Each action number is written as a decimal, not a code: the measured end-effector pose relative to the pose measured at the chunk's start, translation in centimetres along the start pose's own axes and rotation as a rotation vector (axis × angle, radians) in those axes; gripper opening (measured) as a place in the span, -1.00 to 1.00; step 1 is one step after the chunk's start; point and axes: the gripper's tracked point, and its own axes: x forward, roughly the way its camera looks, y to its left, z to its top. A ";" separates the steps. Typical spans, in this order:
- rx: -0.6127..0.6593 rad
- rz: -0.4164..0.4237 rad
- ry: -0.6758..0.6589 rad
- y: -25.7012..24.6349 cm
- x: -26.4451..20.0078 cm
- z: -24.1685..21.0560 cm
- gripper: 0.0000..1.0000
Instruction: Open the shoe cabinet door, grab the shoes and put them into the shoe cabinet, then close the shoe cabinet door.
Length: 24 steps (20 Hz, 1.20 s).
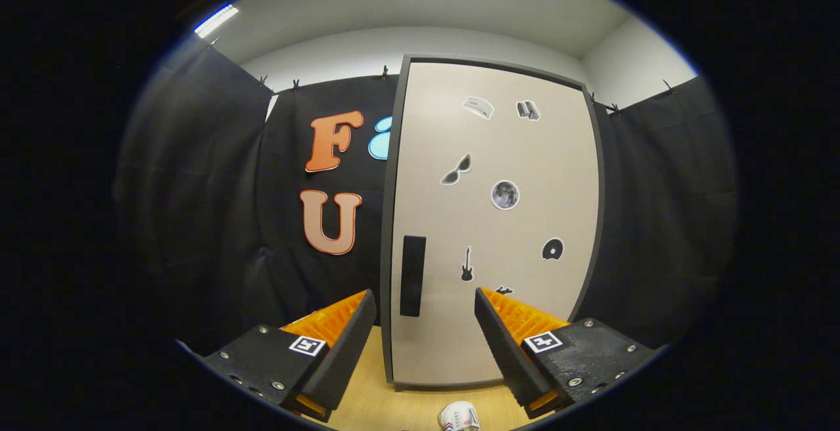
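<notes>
A tall shoe cabinet (499,221) with a beige door in a dark frame stands upright on the wooden floor beyond my fingers. Its door is closed, with small stickers across it and a dark vertical handle (413,275) near its left edge. My gripper (425,306) is open and holds nothing; the handle shows in the gap between the fingers, closer to the left one and some way ahead. A white shoe (459,416) with red marks lies on the floor below, between the fingers, only partly seen.
Black cloth walls hang close on both sides and behind the cabinet. The wooden floor (394,405) runs from the cabinet's foot toward me. White wall and ceiling lights are above.
</notes>
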 end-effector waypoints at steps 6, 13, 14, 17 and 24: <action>-0.019 -0.016 -0.002 1.0 5.2 -1.4 0.84; 0.002 -0.051 0.037 0.6 10.4 -3.4 0.59; 0.006 -0.052 0.038 0.6 10.9 -3.5 0.54; -0.002 -0.043 0.051 0.9 12.0 -4.2 0.49; -0.012 -0.062 0.069 1.2 13.2 -4.7 0.23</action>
